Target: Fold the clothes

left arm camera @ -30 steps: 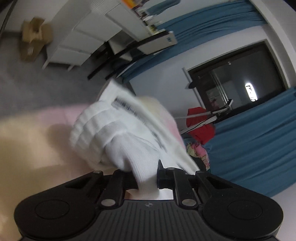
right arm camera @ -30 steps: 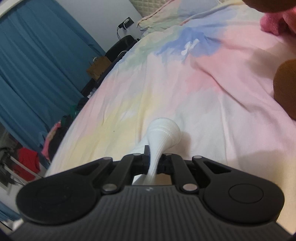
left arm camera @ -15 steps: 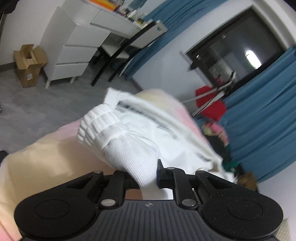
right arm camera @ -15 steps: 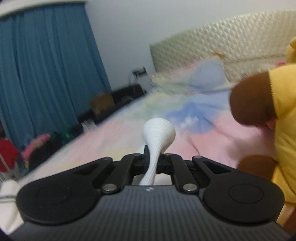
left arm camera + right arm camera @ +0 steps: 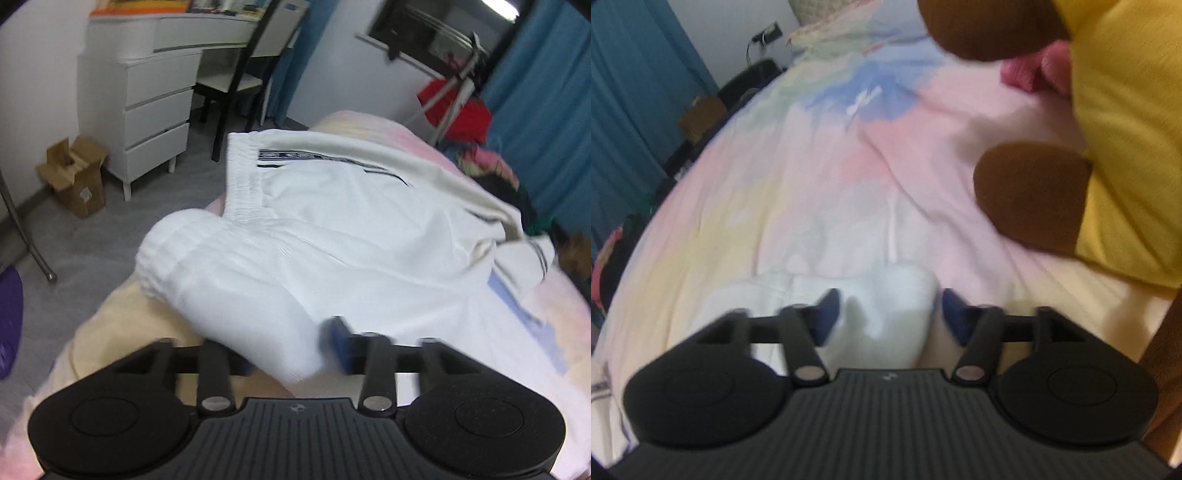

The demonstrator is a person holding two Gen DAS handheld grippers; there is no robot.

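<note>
Left wrist view: the left gripper (image 5: 291, 347) has its jaws wide around a white sock (image 5: 221, 280) lying beside white shorts (image 5: 354, 221) on the bed (image 5: 110, 332). The right gripper (image 5: 886, 314) also gapes wide, the sock's other end (image 5: 886, 317) between its jaws.

The left gripper (image 5: 291, 347) is pointing forward and slightly down, its 2 fingers (image 5: 341, 345) standing spread wide apart. The right gripper (image 5: 888, 314) is tilting downward, its 2 blue-padded fingertips (image 5: 955, 312) likewise standing apart, gripping nothing between them.
</note>
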